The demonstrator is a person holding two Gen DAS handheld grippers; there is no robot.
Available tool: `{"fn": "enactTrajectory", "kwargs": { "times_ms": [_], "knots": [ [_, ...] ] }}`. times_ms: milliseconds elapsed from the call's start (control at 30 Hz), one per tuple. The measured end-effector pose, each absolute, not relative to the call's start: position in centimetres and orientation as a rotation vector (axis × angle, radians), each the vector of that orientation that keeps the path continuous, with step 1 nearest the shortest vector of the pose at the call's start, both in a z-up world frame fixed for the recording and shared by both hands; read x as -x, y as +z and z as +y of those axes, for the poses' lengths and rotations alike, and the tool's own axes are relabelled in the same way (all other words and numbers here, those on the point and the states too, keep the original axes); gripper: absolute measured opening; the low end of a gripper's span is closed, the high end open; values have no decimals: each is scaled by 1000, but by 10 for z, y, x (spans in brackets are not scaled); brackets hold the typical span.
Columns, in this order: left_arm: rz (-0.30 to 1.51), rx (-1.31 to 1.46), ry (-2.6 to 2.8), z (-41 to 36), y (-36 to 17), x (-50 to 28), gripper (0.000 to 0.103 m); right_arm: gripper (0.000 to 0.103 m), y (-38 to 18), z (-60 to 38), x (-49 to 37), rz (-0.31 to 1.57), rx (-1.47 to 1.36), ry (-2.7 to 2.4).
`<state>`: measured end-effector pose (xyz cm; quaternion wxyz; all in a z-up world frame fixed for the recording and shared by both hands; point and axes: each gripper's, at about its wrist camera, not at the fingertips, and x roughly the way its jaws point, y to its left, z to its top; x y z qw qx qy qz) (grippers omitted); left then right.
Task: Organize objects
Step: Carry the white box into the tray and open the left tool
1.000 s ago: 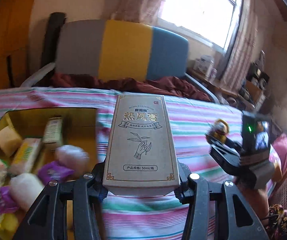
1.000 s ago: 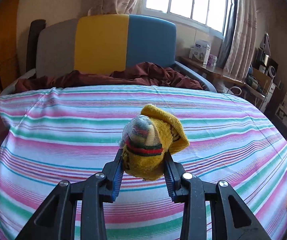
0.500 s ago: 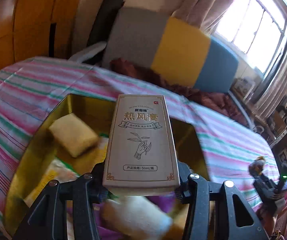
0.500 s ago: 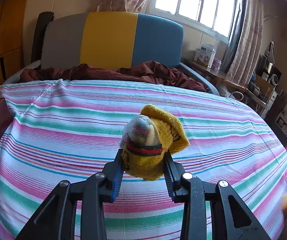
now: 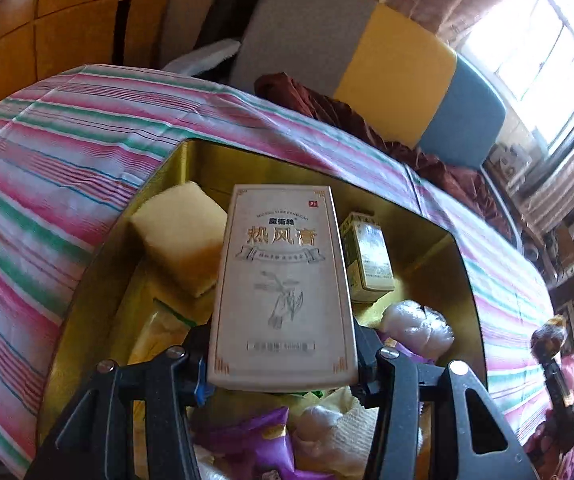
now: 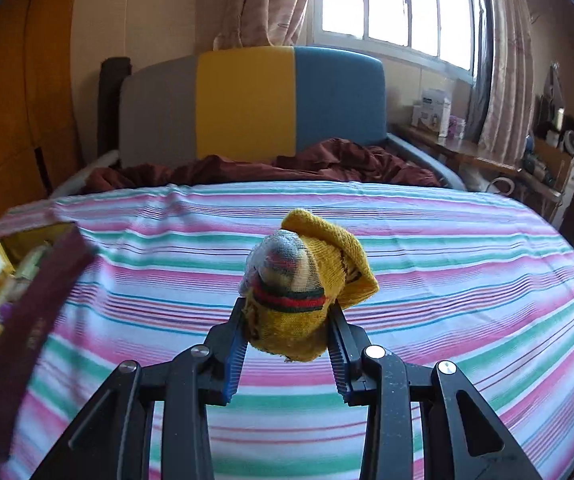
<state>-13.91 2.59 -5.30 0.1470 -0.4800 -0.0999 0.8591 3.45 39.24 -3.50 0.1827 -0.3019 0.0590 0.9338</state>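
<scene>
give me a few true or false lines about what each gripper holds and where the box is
1. The left gripper holds a grey carton. True.
2. The carton hangs over bare bedsheet. False: it is above the open gold box, which already holds packets.
3. The right gripper is shut on a yellow sock bundle. True.
4. The sock bundle is already in the gold box. False: it is held over the striped sheet, with the box off to the left of that view.
5. A small green carton stands inside the box. True.
</scene>
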Motion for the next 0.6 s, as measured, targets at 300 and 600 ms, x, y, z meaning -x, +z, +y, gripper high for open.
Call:
{"fn": "enactTrajectory", "kwargs": {
  "times_ms": [300, 600],
  "knots": [
    [-68, 1412, 2399, 60, -57, 151, 52, 37, 2, 332, -42, 231, 777, 2809],
    [-337, 1282, 2498, 13, -37, 118, 79, 37, 22, 270, -47, 260, 822, 3005]
  ]
}}
